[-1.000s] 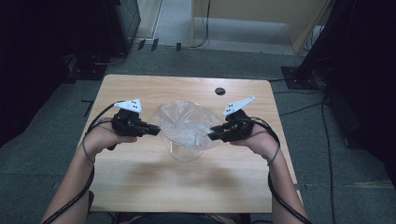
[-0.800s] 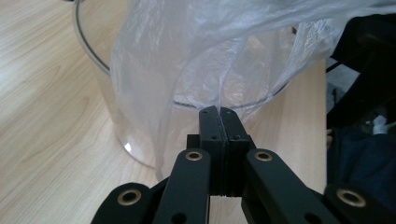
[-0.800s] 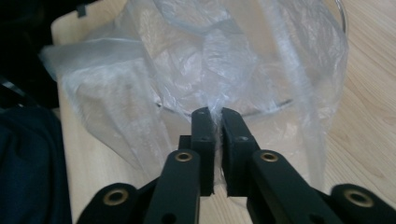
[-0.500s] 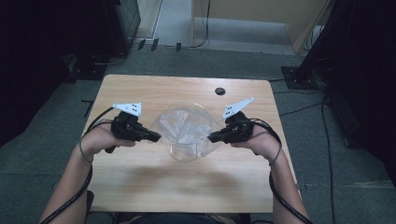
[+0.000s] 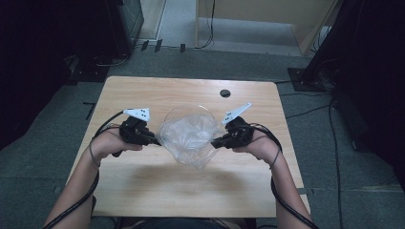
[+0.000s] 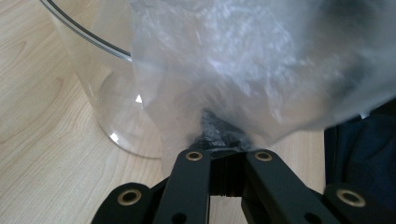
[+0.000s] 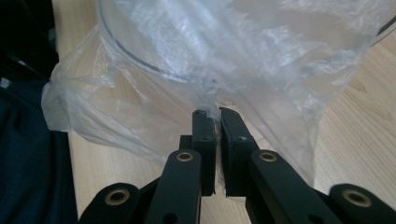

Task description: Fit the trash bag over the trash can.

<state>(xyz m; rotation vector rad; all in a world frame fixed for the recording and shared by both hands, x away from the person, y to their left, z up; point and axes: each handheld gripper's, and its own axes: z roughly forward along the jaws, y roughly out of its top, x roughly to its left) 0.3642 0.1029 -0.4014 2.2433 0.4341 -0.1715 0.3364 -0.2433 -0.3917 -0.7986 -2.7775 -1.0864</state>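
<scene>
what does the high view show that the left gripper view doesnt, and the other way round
High view alone: both hands at once, the left gripper and right gripper on opposite sides of the plastic bag, the table edges, its round hole and the floor. Left gripper view alone: close up, its jaws pinching the bag's film, with the clear container's wall and base on the wood. Shared: bag, container, wooden tabletop.

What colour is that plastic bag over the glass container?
Clear, slightly milky plastic bag; the right gripper view shows it best.
</scene>
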